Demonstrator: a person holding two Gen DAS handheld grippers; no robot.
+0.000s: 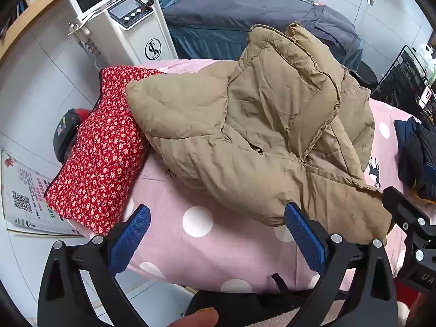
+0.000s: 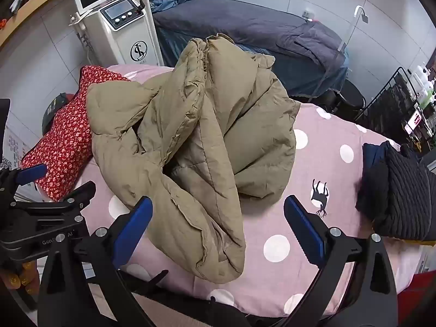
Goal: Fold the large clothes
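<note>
Jacket (image 1: 245, 125) lies crumpled in a heap on the bed (image 1: 196, 248), just ahead of both grippers, leaning on a red pillow (image 1: 98, 150) off to the left. Left gripper (image 1: 218, 234) spread wide, holding nothing; its right finger sits at the jacket's near edge. Right gripper (image 2: 218, 226) also wide open and empty, a hanging fold of jacket between its fingers.

Judgement: the step in hand is getting first hold to spread the heap flat. Best to pinch a hem or seam edge, one layer only, each gripper on a separate corner, then pull apart. Puffy fill may slip; bite deep. Dark clothes (image 2: 397, 190) lie far right, out of the way.
</note>
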